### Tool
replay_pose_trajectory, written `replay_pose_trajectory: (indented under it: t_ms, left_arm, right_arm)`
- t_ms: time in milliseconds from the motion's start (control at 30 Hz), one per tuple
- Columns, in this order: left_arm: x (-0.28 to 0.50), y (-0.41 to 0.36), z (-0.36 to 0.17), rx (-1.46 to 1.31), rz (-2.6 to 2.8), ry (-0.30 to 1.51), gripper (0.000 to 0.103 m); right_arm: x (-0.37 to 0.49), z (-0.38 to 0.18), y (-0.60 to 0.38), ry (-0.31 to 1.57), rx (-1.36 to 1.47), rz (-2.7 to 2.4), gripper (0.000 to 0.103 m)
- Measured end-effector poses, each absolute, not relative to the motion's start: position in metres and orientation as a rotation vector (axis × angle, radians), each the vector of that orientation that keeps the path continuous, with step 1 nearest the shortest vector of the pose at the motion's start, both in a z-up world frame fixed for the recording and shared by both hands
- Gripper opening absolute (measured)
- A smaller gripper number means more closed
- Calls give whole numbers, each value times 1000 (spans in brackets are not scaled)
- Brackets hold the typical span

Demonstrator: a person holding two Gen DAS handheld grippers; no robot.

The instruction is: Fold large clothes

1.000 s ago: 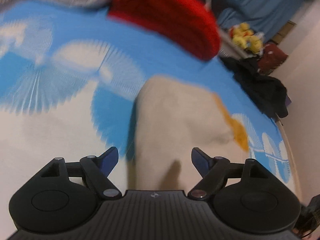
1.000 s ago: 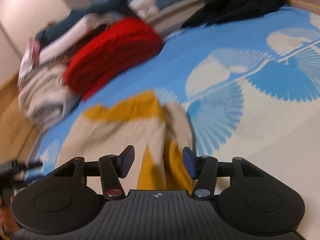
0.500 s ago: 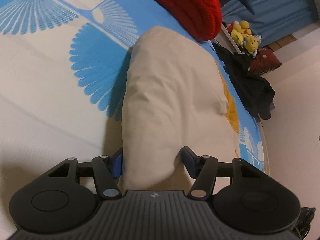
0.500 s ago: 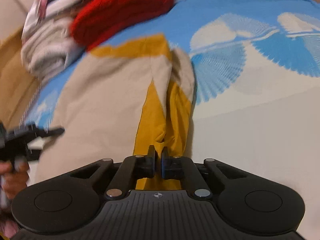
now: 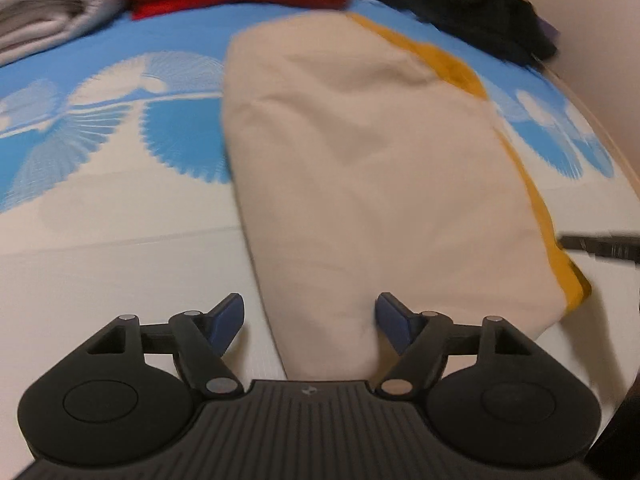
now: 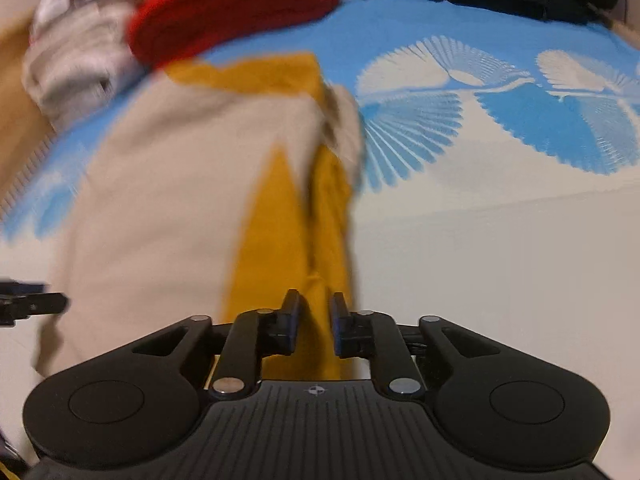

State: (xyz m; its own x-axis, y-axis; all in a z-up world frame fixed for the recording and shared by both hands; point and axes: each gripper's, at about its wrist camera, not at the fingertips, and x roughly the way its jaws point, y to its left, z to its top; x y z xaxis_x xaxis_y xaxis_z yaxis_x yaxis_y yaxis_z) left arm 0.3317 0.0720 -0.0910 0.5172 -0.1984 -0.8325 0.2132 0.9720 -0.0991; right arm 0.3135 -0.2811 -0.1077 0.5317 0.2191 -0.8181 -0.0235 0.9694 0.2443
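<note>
Folded garment [image 5: 372, 184] lies on bedspread [image 5: 120, 216], clothes pile [image 6: 208, 28] behind.

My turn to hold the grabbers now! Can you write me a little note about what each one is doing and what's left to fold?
Left gripper: open, its fingers either side of the beige garment's near end.
Right gripper: a small gap between its fingers, mustard-yellow part in it; too blurry to call a grip.
The garment lies on the blue-and-white bedspread, part folded. The red knit behind looks folded.
Left: finish folding and stack it.
</note>
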Motion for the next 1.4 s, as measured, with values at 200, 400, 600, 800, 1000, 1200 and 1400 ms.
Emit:
replay_pose_trajectory:
  t_ms: [200,400,600,800,1000,1200,1400]
  left_arm:
    - [248,48,-9,186,-143,727,96]
    - [134,36,40,143,-106,530,103]
    - [40,19,42,55,-66,484,103]
    - [13,-1,4,38,-70,610,103]
    - [35,-4,-7,56,-6,604,103]
    - [47,1,-14,18,-14,629,103]
    - [51,3,-15,3,-19,632,103]
  right_arm:
    - [260,-37,-283,732,47,-22,19]
    - [150,51,-264,391,-3,-20,80]
    - [41,75,-243,319,26,1,100]
    - [-12,44,-231,447,62,-10,102]
    - [0,32,-217,531,40,-50,102]
    - [11,23,-209,561,64,-54,102]
    - [22,15,-197,578,25,-22,102]
